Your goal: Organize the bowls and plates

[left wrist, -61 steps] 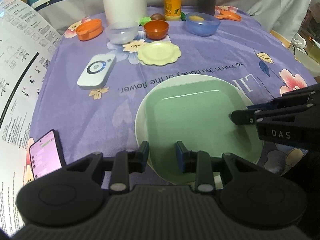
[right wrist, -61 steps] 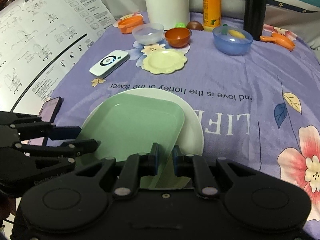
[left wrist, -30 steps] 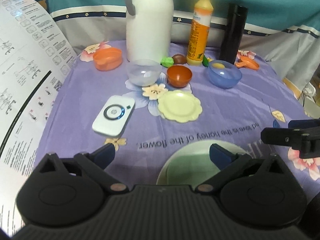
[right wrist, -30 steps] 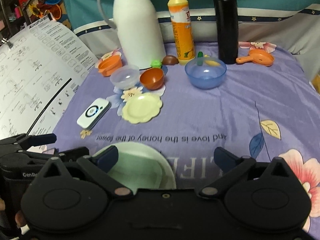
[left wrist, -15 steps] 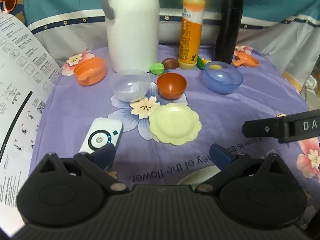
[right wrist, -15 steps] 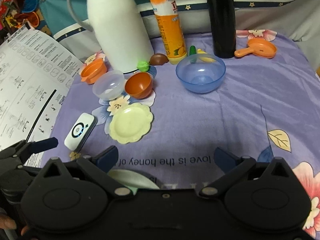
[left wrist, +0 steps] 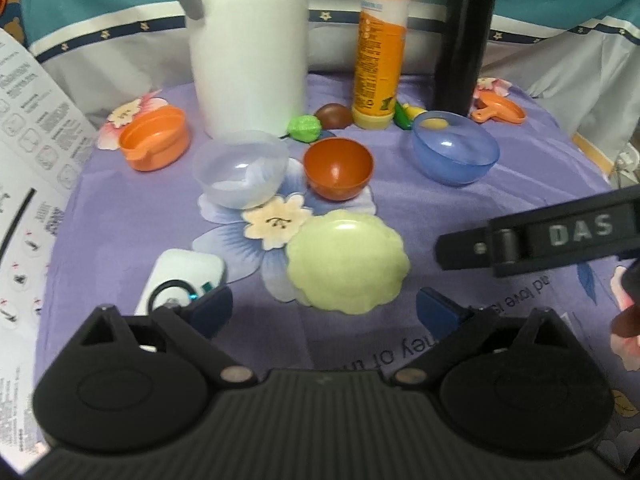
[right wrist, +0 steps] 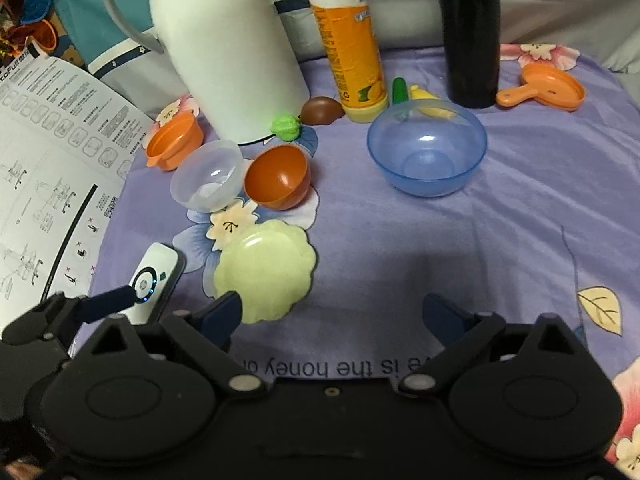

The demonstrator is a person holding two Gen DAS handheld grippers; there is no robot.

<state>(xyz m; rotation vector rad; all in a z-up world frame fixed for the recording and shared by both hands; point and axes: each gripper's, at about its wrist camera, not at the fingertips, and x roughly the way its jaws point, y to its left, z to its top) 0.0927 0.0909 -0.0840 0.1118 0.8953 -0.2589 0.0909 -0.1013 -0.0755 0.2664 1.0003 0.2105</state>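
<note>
**Both grippers held wide above the small dishes**

The left gripper (left wrist: pixel 322 310) is seen with jaws wide but closing, nothing between them. Just ahead of it lies the pale yellow plate (left wrist: pixel 347 260), with the clear bowl (left wrist: pixel 240 168), brown bowl (left wrist: pixel 338 168) and blue bowl (left wrist: pixel 456 152) beyond. The right gripper (right wrist: pixel 332 314) is likewise wide, closing, empty.

Two matte black handheld grippers are seen: the left gripper (left wrist: pixel 324 310) and the right gripper (right wrist: pixel 332 316). Each carries dark blue fingertip pads (left wrist: pixel 212 308), round silver pivot screws and a ribbed body. "DAS" is printed in white on one finger.
</note>
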